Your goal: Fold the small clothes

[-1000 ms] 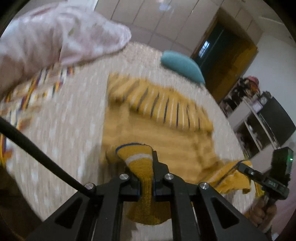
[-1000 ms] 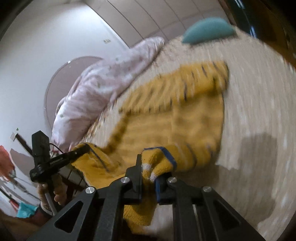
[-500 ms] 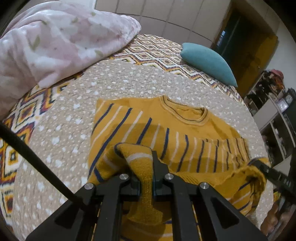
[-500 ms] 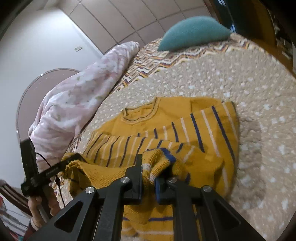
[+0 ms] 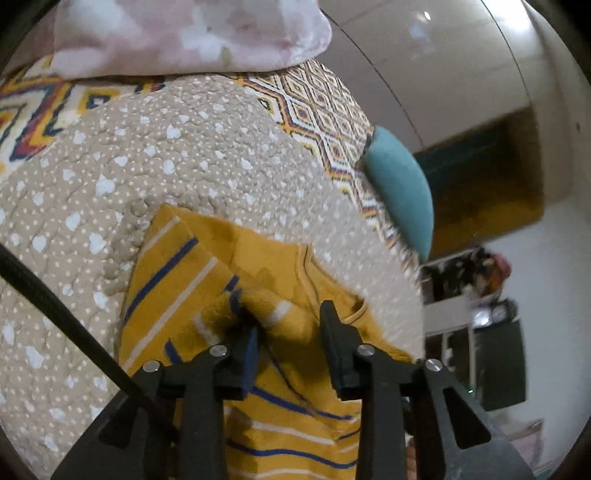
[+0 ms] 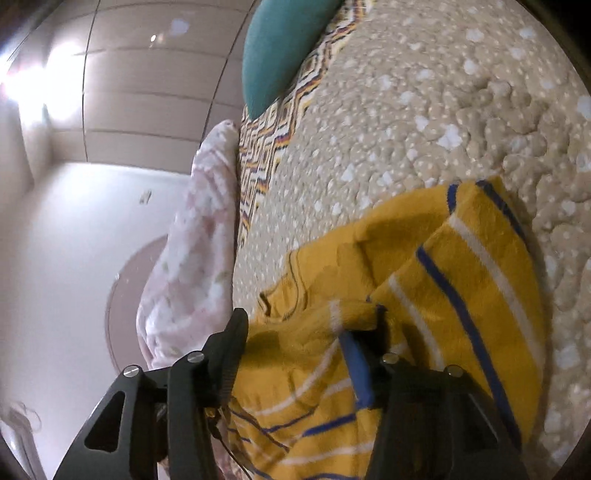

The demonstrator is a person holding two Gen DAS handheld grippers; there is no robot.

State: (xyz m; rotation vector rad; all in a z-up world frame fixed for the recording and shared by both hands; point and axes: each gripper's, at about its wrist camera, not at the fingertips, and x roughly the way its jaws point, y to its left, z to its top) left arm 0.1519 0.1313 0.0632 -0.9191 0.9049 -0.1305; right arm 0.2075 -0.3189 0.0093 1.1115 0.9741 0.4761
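A mustard-yellow sweater [image 5: 207, 280] with blue and white stripes lies on the beige dotted quilt [image 5: 110, 177], its lower part folded up over the body toward the neckline [image 5: 314, 273]. My left gripper [image 5: 290, 336] hovers low over it. Its jaws are opening, and a striped cuff [image 5: 273, 308] lies loose just ahead of the gap, near the left pad. In the right wrist view the same sweater [image 6: 461, 280] shows. My right gripper [image 6: 299, 343] has its jaws opening wide too. A cuff [image 6: 347, 310] rests beside the blue pad of its right finger [image 6: 356, 369], unpinched.
A pink floral blanket [image 5: 184, 33] is heaped at the far side of the bed. A teal pillow [image 5: 402, 192] lies on the zigzag bedspread [image 5: 317, 99]. A black cable [image 5: 55, 310] crosses the left wrist view. Shelves and dark furniture [image 5: 495, 332] stand beyond the bed edge.
Both grippers moved forward and down, carrying the cuffs onto the sweater's body. Both views have rolled. The jaws, shut on the cuffs before, have parted and the cuffs lie free.
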